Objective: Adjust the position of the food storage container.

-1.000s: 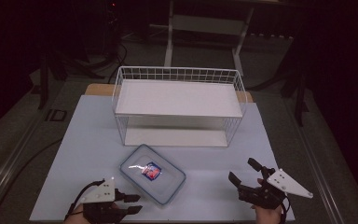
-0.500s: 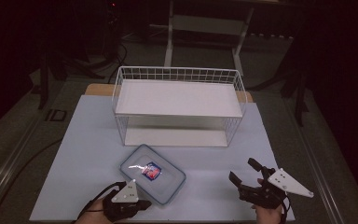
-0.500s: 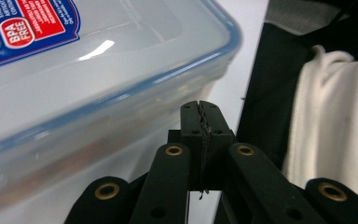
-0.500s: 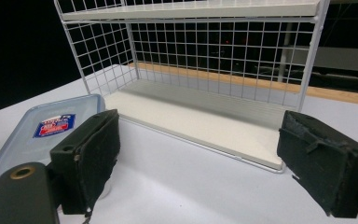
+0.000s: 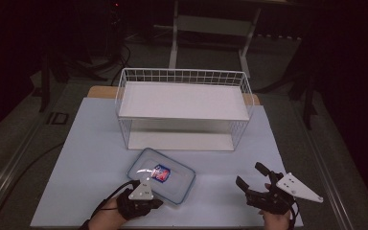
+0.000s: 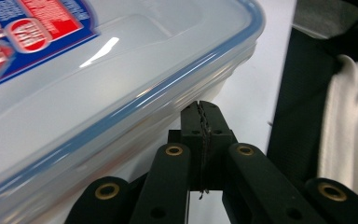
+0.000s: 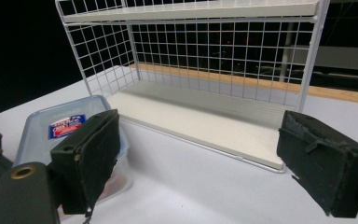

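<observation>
Dark room, pale table (image 5: 91,158): my left gripper (image 5: 154,203), jaws pressed together, noses under the near edge of the lidded plastic container (image 5: 172,173) before the wire shelf (image 5: 184,103). My right gripper (image 5: 251,179) waits spread wide. Rigid, smooth, probably light; its rim looks the surest hold.

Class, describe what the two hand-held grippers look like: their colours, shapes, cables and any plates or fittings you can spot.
Both are black. The left gripper and the right gripper each carry a pale grey three-cornered plate on top. A dark cable loops from the left one. In the gripper views, the linkage arms show brass-coloured rivets, and the right gripper's jaws are blocky, with worn black pads.
</observation>
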Demonstrator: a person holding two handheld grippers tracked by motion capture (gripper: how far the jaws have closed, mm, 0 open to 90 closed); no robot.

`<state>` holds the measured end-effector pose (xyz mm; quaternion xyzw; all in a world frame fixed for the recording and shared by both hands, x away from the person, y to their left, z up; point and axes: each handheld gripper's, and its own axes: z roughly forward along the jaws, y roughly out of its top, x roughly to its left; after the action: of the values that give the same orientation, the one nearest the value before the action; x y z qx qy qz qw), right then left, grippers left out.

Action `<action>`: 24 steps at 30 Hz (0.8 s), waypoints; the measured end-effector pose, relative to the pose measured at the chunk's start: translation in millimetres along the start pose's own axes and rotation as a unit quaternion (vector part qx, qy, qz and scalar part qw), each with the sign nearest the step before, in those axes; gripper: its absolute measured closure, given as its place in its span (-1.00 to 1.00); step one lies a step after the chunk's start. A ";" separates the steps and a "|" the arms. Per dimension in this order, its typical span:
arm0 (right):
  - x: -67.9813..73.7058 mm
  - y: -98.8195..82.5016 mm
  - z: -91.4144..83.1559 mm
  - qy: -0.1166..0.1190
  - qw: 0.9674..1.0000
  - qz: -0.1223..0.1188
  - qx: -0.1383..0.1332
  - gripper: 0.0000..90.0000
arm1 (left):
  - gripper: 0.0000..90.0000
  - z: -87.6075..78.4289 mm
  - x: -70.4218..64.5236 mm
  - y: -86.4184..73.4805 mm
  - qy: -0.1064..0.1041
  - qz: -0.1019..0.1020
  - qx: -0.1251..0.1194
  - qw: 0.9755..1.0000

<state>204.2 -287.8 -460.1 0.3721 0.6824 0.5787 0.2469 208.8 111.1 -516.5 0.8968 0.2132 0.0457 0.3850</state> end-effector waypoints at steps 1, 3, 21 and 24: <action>-0.3 -0.1 0.2 0.001 1.000 0.001 -0.001 -0.71 | 0.99 1.8 1.8 1.7 0.000 -0.007 0.001 1.000; -0.5 -0.3 0.8 0.001 1.000 0.001 0.000 -0.71 | 0.99 4.7 1.4 4.6 0.002 -0.007 0.000 1.000; 0.9 -0.5 0.6 0.005 1.000 0.001 0.001 -0.71 | 0.99 -51.1 29.7 -6.6 0.087 -0.039 -0.044 0.995; 1.9 -0.2 0.9 -0.002 1.000 -0.002 0.001 -0.71 | 0.99 -74.4 56.2 -23.1 0.138 -0.065 -0.047 0.987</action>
<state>203.7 -285.7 -460.3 0.3718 0.6836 0.5765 0.2491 233.3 198.7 -485.4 0.8470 0.3199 0.1539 0.3955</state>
